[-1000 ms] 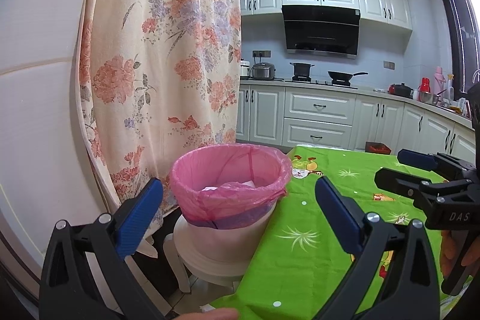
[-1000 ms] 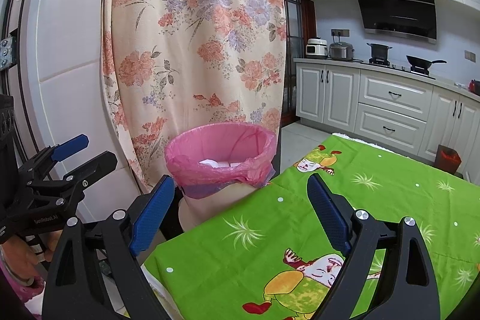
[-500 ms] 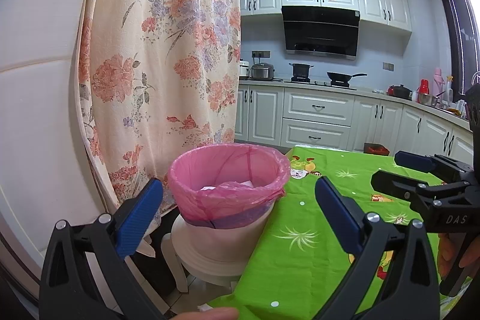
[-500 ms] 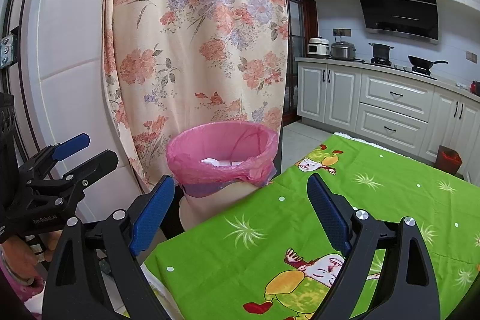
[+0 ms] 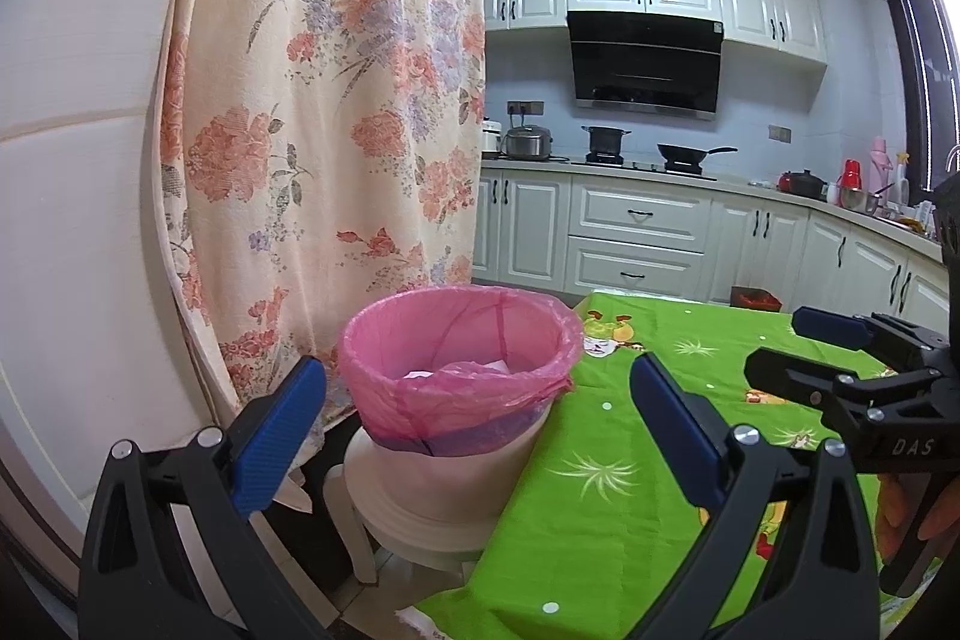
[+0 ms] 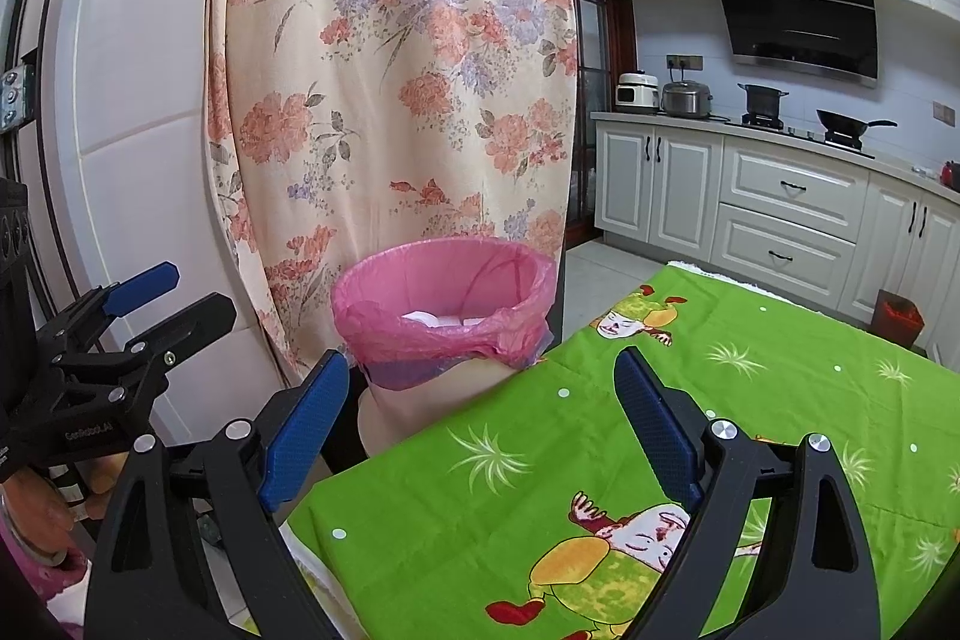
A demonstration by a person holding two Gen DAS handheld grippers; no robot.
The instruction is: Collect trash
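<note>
Bin [image 5: 459, 421], lined with a pink bag [image 6: 441, 310], stands on a white stool [image 5: 420, 517] just beside the corner of the table [image 6: 600, 460], before a floral curtain [image 5: 336, 112]. White scraps [image 6: 441, 319] lie inside the bin. Left gripper [image 5: 477, 427], jaws wide, nothing between them. Right gripper [image 6: 480, 421], jaws wide and empty, over the green tablecloth [image 5: 630, 490].

Black gripper [image 5: 477, 406] frames, blue-padded jaws.
</note>
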